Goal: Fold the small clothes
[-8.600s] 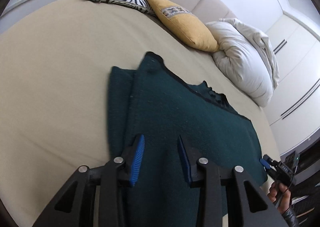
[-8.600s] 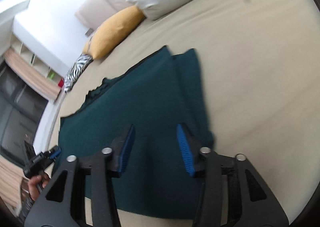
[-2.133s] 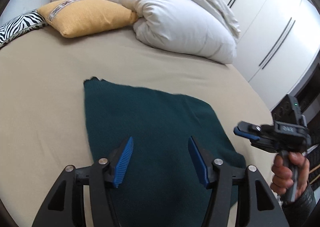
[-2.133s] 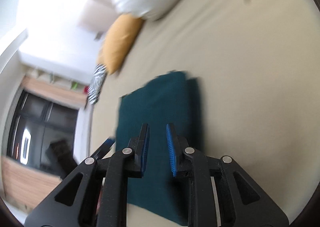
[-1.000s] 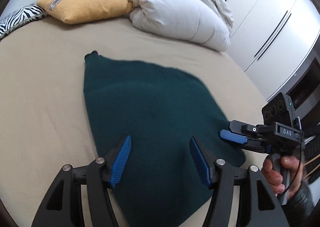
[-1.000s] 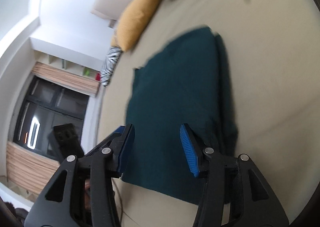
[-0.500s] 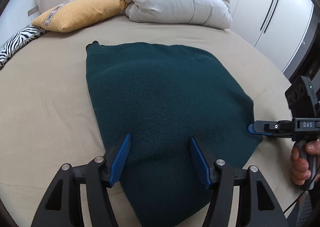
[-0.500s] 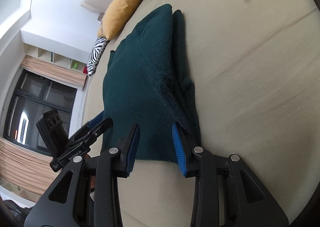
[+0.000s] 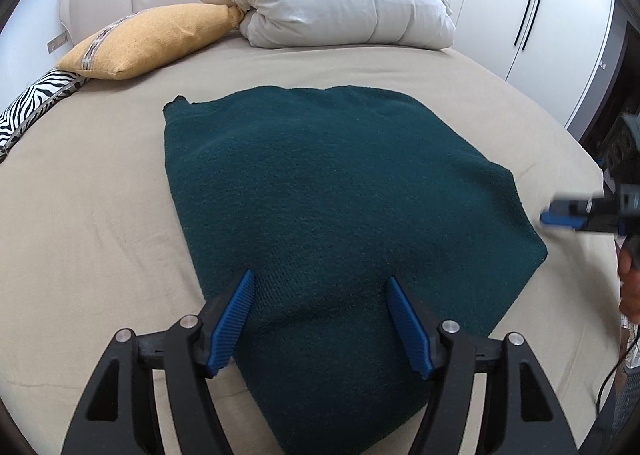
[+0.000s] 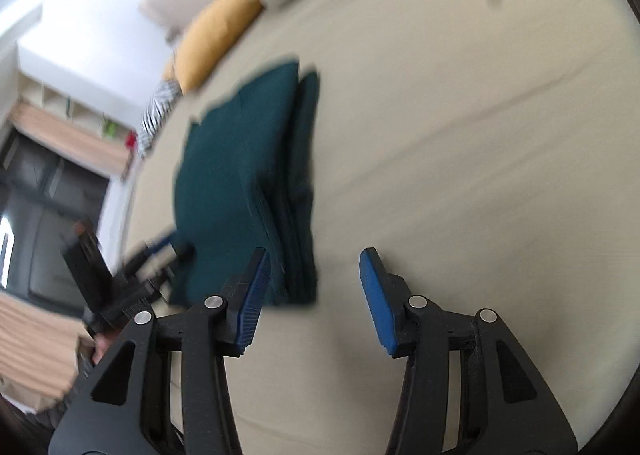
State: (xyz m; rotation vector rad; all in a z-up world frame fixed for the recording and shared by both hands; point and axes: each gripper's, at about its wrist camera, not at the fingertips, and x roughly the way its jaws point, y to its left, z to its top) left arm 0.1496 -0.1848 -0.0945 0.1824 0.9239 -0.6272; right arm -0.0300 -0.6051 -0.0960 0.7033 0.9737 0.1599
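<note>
**A:** Where is the garment, and what are the grippers doing?

**B:** A dark green knit [image 9: 332, 191] lies folded and flat on a beige bed [image 9: 80, 215], well short of the pillows. The left gripper [image 9: 320, 319] hangs over the near edge of the knit. Its jaws have just been opening and stand wide, with cloth below them but nothing pinched. The right gripper [image 10: 316, 291] sits off the knit's right corner, over bare sheet. Its jaws have also just been opening, about halfway apart, and hold nothing. The right wrist view is blurred.

**A:** So the fold is done?

**B:** It looks close to done. In the right wrist view the right edge shows several stacked layers, slightly staggered.

**A:** What could go wrong from here?

**B:** I judge the main risk is those loose layers. If the right gripper pinches only the top layer, the stack would peel apart when lifted. The left gripper's fingers [image 9: 236, 315] sit low over thick knit; dragging them sideways could snag and rumple the near edge. If the two grippers lift unevenly, the next fold would come out skewed.
</note>
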